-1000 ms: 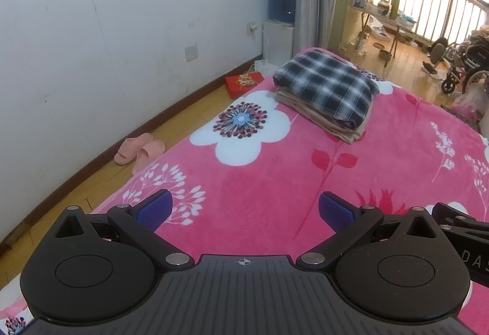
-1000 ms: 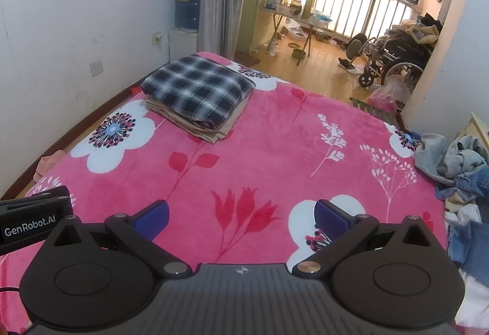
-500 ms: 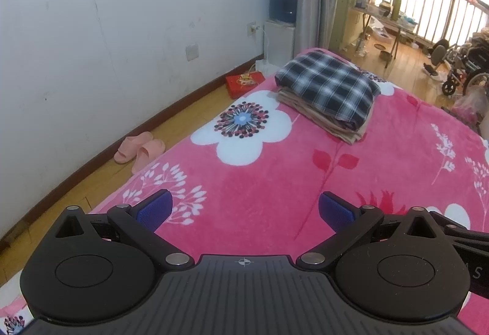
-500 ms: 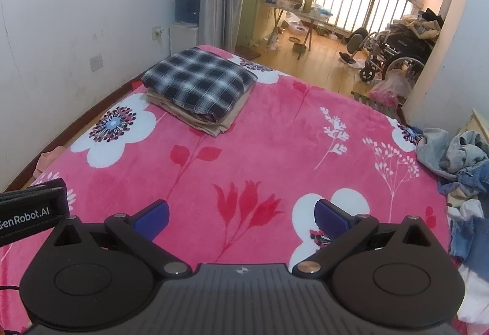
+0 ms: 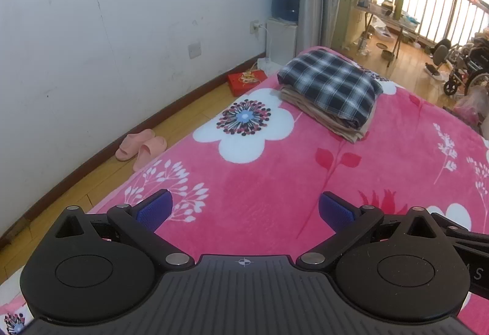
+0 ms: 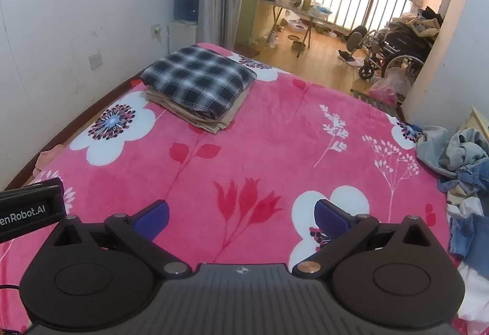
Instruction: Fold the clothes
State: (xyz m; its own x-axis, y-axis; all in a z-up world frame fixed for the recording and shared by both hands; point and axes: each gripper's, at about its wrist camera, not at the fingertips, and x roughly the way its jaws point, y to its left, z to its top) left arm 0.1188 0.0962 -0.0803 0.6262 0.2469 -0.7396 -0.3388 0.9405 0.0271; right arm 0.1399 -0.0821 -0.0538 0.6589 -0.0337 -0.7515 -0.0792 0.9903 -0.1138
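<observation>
Item 1: left gripper (image 5: 244, 209). Fingers wide apart, nothing between them; blue pads (image 5: 154, 209) face each other above the blanket. Held low over the near part of the bed, aimed fwd. Prob. idle between garments, ready to grab.

Item 2: right gripper (image 6: 241, 214). Fingers likewise spread, holding nothing. Level w/ the left one, just beside it; the left unit's body shows at the left edge of the right wrist view.

Item 3: folded stack (image 6: 198, 89). Plaid shirt on top, 1 or more tan pieces under it, edges roughly squared. Sits at the far left corner of the bed, near the wall. Judged: parked out of the way so the middle stays free as work area.

Item 4: unfolded pile (image 6: 455, 164). Denim, grey and white garments heaped at the right edge of the bed, well apart from the stack. Judged: the supply still to be folded; closest to the right gripper, so next pick likely comes from that side.

Item 5: bed (image 6: 275, 133). Pink fleece blanket w/ white flowers, red tulips; lies flat, soft, few wrinkles. Cloth may cling to the nap when dragged.

Item 6: room. White wall on left w/ sockets; pink slippers (image 5: 141, 148) and red box (image 5: 247, 81) on wood floor beside the bed. Water dispenser (image 5: 284, 14) w/ blue bottle in the corner, grey curtain next to it. Beyond: balcony w/ railing, folding desk w/ clutter, wheelchair (image 6: 388, 55).
</observation>
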